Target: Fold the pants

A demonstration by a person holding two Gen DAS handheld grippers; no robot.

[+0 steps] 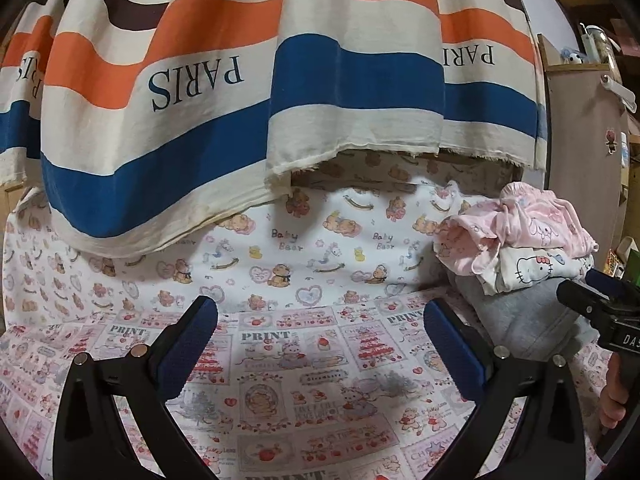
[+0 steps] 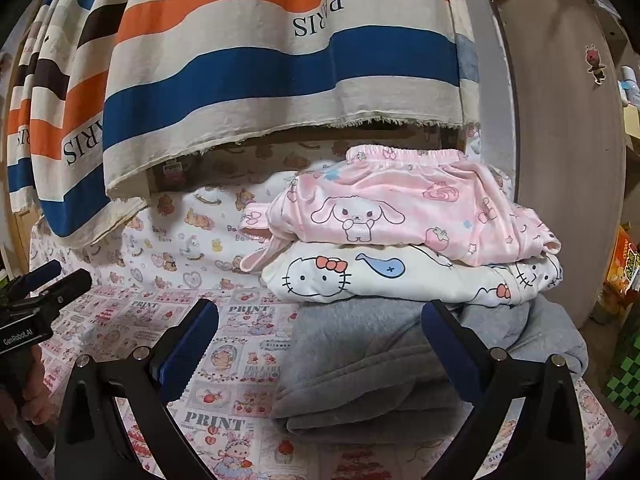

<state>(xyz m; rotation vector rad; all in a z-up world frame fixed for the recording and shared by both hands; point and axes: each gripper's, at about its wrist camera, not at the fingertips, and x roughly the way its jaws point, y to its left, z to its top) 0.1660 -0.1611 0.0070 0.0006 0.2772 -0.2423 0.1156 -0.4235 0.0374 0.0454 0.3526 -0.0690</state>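
Note:
A stack of folded pants sits on the bed: pink bunny-print pants [image 2: 404, 212] on top, white cat-print pants [image 2: 400, 276] under them, grey sweatpants [image 2: 372, 364] at the bottom. The stack also shows at the right of the left wrist view [image 1: 524, 236]. My right gripper [image 2: 320, 340] is open and empty, just in front of the grey pants. My left gripper [image 1: 320, 340] is open and empty over the printed sheet [image 1: 304, 364], left of the stack. The right gripper's body shows in the left wrist view [image 1: 600, 308], and the left gripper's body in the right wrist view [image 2: 40, 300].
A striped "PARIS" curtain [image 1: 224, 92] hangs over the back of the bed. A white bear-print sheet [image 1: 280, 256] lies behind the pink printed one. A wooden cabinet [image 2: 568, 152] stands at the right, with boxes [image 2: 624, 268] beside it.

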